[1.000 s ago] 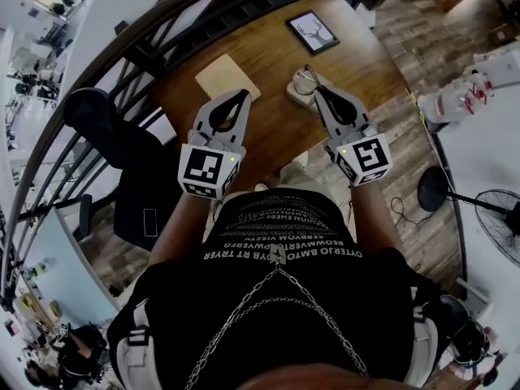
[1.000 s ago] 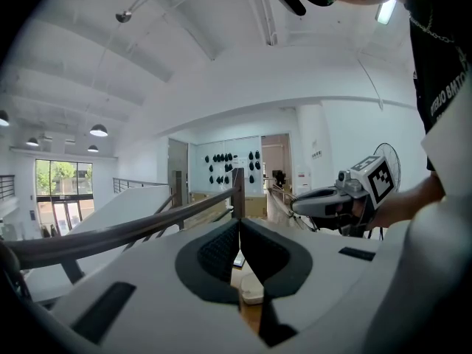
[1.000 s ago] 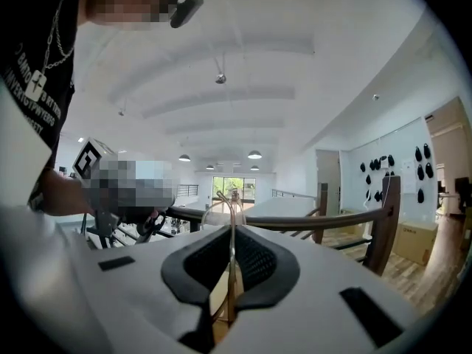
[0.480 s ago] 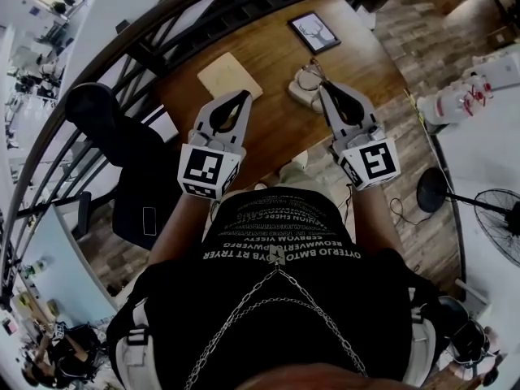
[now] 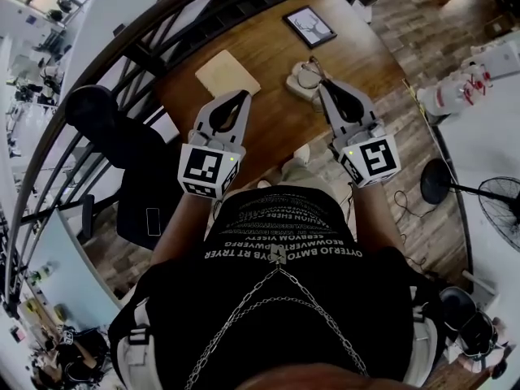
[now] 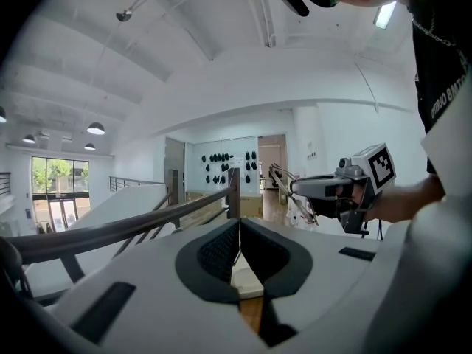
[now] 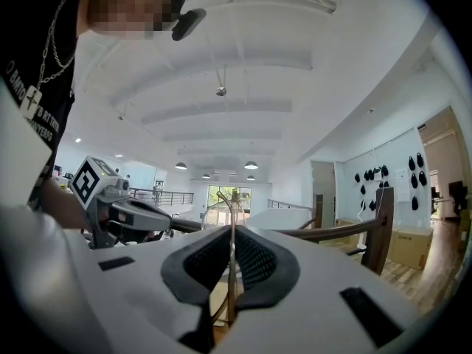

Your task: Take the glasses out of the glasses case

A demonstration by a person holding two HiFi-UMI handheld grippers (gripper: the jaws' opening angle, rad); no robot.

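My right gripper (image 5: 319, 88) is shut on the thin gold-framed glasses (image 5: 311, 70), which stick out past its tips. In the right gripper view one slim gold arm of the glasses (image 7: 233, 253) is pinched upright between the black pads. The pale glasses case (image 5: 297, 86) lies on the wooden table (image 5: 276, 132), just beyond and under those tips. My left gripper (image 5: 243, 95) hovers over the table to the left, shut with nothing in it (image 6: 238, 243). The left gripper view also shows the right gripper (image 6: 295, 189), with the glasses (image 6: 284, 177) at its tip.
A beige square pad (image 5: 227, 73) lies in front of the left gripper. A black picture frame (image 5: 309, 27) sits at the table's far side. A dark railing (image 5: 122, 63) and a black chair (image 5: 122, 153) are on the left, a standing fan (image 5: 497, 214) on the right.
My right gripper has lifted slightly with the glasses, away from the case. The left gripper has kept still.
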